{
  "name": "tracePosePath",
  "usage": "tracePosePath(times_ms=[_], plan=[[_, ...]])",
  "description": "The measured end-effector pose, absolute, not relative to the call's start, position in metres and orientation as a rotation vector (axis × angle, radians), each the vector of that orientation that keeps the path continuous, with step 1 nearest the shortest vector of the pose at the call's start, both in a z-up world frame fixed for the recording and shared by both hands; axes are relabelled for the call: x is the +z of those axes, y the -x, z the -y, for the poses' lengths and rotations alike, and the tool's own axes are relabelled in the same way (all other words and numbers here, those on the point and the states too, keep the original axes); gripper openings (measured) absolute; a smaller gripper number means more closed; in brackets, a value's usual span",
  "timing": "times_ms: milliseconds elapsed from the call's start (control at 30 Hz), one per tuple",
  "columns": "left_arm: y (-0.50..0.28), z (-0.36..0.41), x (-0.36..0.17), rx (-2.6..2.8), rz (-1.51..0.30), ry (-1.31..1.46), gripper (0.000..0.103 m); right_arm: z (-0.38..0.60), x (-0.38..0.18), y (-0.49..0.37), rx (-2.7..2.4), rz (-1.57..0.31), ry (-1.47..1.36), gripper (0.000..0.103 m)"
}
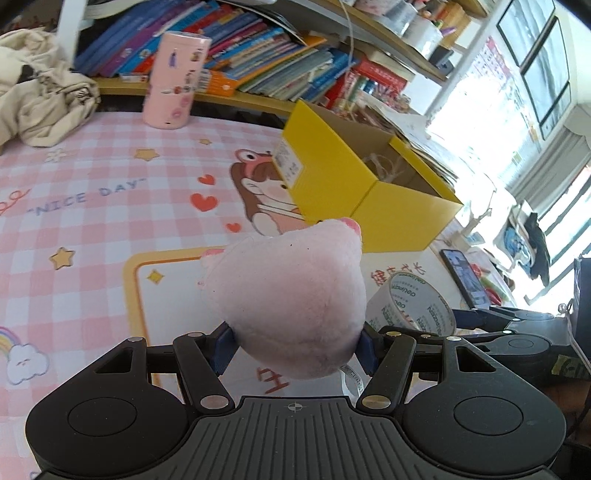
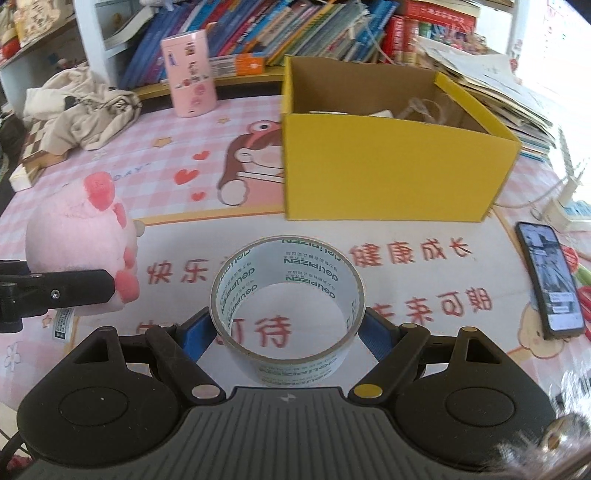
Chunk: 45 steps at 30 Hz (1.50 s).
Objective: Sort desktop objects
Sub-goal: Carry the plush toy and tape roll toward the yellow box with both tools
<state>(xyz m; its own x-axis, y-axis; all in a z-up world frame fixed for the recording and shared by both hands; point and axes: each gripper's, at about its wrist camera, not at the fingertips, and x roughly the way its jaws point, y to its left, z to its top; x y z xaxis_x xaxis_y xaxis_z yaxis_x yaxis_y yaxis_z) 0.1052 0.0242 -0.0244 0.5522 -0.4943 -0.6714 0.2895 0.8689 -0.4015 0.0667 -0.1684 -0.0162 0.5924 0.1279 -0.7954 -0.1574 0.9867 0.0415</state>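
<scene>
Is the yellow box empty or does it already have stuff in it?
Not empty. The right wrist view looks into the open yellow box and shows clear plastic and something pale lying inside; what they are, cannot tell.

Pink plush toy [image 1: 291, 302] held aloft, clear tape roll [image 2: 286, 306] gripped, open yellow box [image 2: 391, 162]

I see crowded bookshelves [image 2: 295, 29] behind a pink checked desk mat [image 1: 92, 177] — harsh daylight floods through the window [image 1: 535, 66].
</scene>
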Motion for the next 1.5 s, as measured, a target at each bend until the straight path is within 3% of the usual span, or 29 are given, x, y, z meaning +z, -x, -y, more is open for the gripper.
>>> tracePosePath(times_ms=[1100, 1500], plan=[[-0.135, 0.103, -0.029, -0.559, -0.946, 0.144, 0.064, 0.283, -0.023, -0.090, 0.102, -0.960, -0.042, 0.081], [-0.138, 0.164, -0.002, -0.656, -0.812, 0.062, 0.064, 0.329, 0.005, -0.106, 0.162, -0.828, -0.037, 0.081]])
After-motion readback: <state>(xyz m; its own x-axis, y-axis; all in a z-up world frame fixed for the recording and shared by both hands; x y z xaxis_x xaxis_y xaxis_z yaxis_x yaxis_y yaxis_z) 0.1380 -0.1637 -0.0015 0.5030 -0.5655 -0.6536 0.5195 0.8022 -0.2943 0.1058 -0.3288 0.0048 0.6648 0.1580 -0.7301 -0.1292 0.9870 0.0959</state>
